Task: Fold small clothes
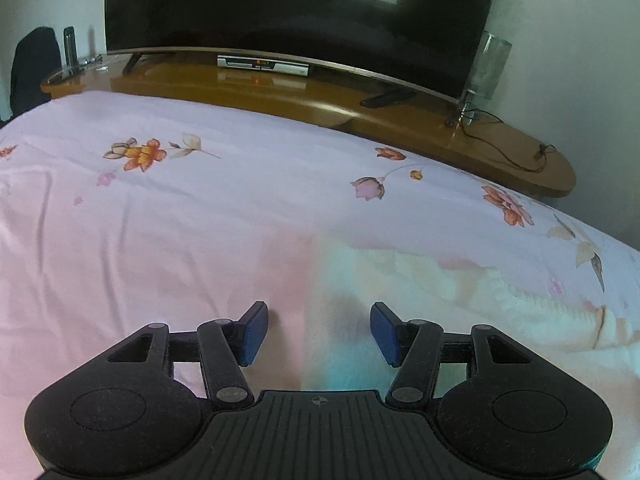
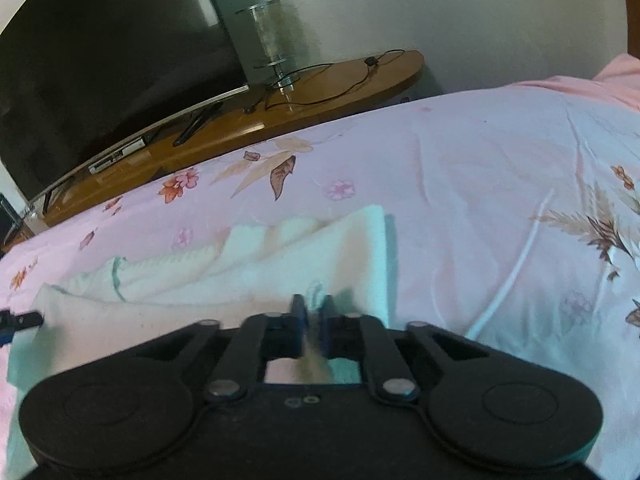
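Right wrist view shows my right hand-held gripper (image 2: 314, 320) pinching the white cloth (image 2: 240, 272); my open left hand-held gripper (image 1: 318, 332) should grab the edge just ahead.

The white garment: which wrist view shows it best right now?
The right wrist view: the white garment spreads across the bedsheet, its near edge pinched in the right tongs. The left wrist view catches only a blurred part.

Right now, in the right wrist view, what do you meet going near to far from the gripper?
right gripper shut on the white garment → floral bedsheet → wooden TV stand → glass lamp → wall.
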